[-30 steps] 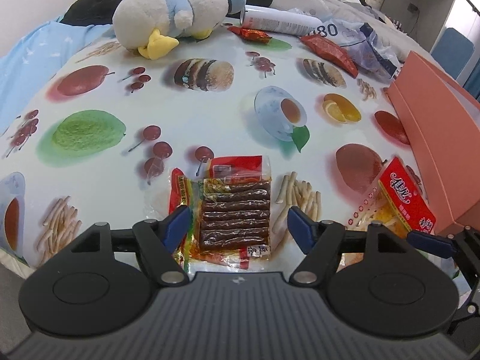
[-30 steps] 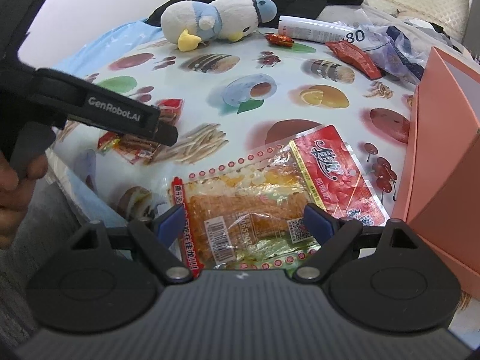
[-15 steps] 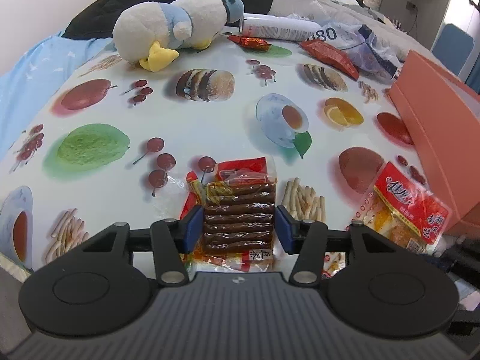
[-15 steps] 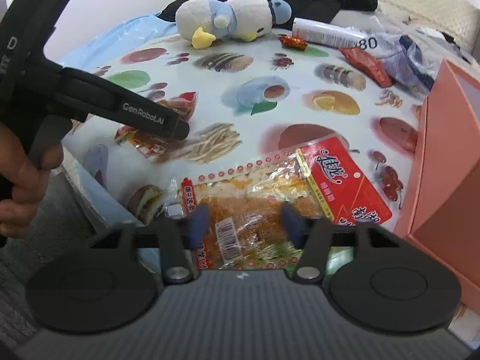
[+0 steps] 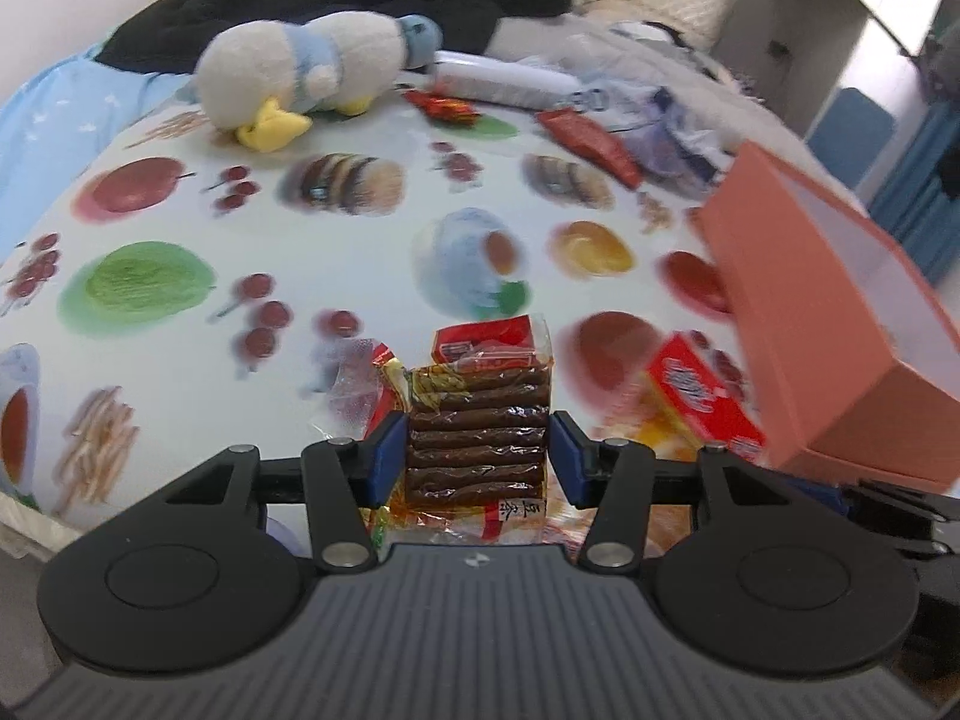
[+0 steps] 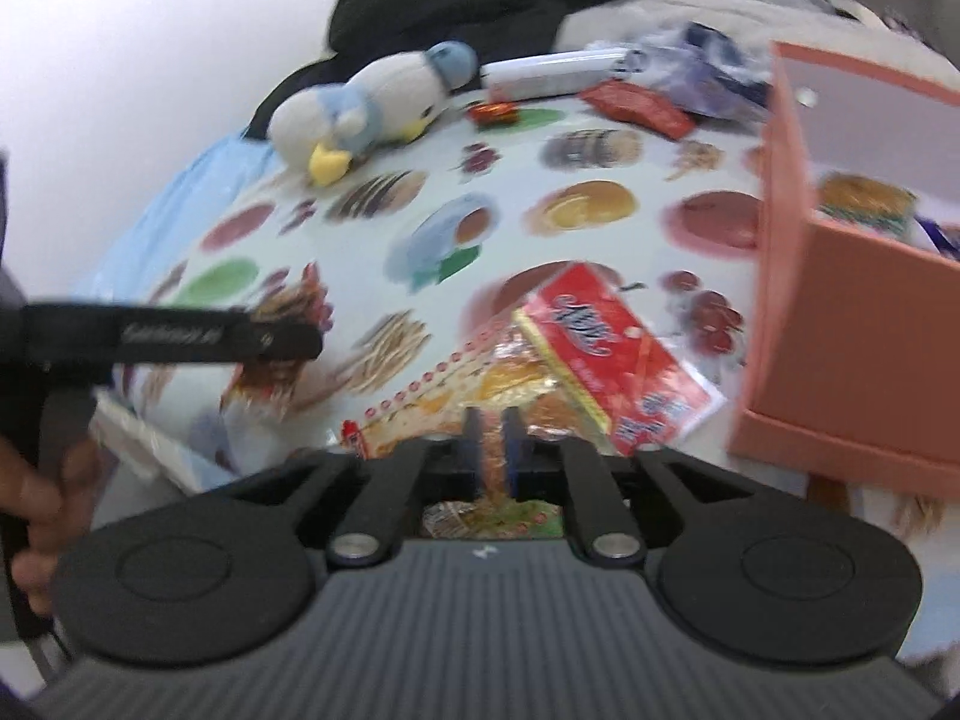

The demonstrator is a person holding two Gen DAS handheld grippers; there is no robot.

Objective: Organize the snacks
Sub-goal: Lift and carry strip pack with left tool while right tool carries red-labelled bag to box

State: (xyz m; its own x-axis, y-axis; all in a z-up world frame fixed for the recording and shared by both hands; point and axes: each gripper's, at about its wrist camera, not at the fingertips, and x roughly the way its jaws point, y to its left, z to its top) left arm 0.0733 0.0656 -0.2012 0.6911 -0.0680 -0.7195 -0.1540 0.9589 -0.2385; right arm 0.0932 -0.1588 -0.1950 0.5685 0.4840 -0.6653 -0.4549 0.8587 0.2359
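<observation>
My left gripper (image 5: 477,456) is shut on a clear packet of brown snack sticks (image 5: 480,414), blue pads pressing both its sides, held a little above the food-print tablecloth (image 5: 360,252). A crumpled red and yellow wrapper (image 5: 384,384) clings to its left. My right gripper (image 6: 492,450) pinches a red and orange snack packet (image 6: 600,342) in narrow jaws that are opening slightly; the packet droops toward the cloth. That packet (image 5: 696,396) also shows blurred at the right of the left wrist view. The open orange box (image 6: 852,324) stands just right of it, with snacks inside.
A plush duck (image 5: 300,72), a white tube (image 5: 498,78), a small red candy (image 5: 447,108) and a dark red packet (image 5: 585,138) lie at the far side. The orange box (image 5: 840,324) fills the right. A hand (image 6: 36,510) holds the left gripper's handle (image 6: 180,336).
Both grippers closed on their packets and rose off the cloth. The right gripper rolled and its jaws narrowed a lot. The orange box now looks nearer in both views.
</observation>
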